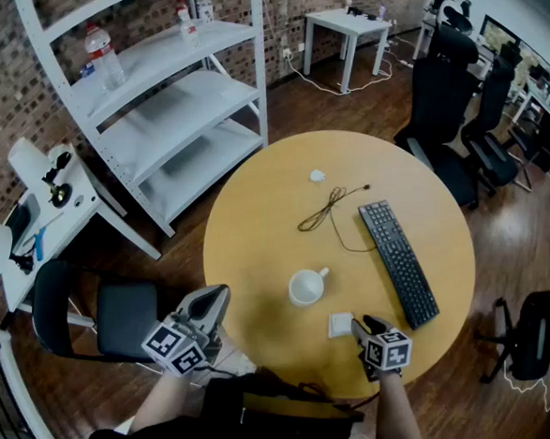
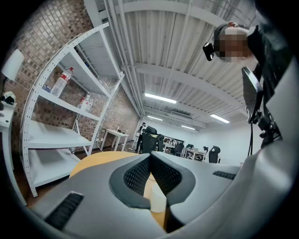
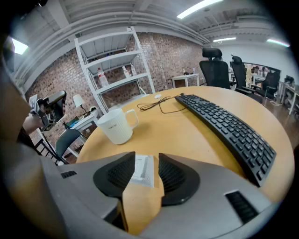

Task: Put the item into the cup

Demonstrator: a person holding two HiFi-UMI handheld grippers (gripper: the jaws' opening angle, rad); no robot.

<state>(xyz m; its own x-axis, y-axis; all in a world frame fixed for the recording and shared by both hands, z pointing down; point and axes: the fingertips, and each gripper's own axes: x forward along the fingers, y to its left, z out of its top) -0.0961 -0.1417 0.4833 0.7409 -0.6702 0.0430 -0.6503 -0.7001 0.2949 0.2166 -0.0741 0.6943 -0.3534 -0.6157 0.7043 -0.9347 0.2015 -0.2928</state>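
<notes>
A white cup (image 1: 306, 286) with a handle stands upright near the middle of the round yellow table (image 1: 256, 222). A flat white packet (image 1: 341, 324) lies on the table just right of and nearer than the cup. My right gripper (image 1: 357, 328) rests low at the packet's right side. In the right gripper view the jaws of the right gripper (image 3: 146, 157) stand open, with the packet (image 3: 143, 169) flat on the table between them and the cup (image 3: 115, 126) beyond. My left gripper (image 1: 215, 296) hovers off the table's left edge, and its jaws (image 2: 149, 157) are shut and empty.
A black keyboard (image 1: 399, 260) lies along the table's right side. A black cable (image 1: 327, 208) and a small white object (image 1: 316, 176) sit farther back. White shelves (image 1: 170, 103) stand at the left, a black chair (image 1: 123, 311) under my left gripper, office chairs (image 1: 448, 95) beyond.
</notes>
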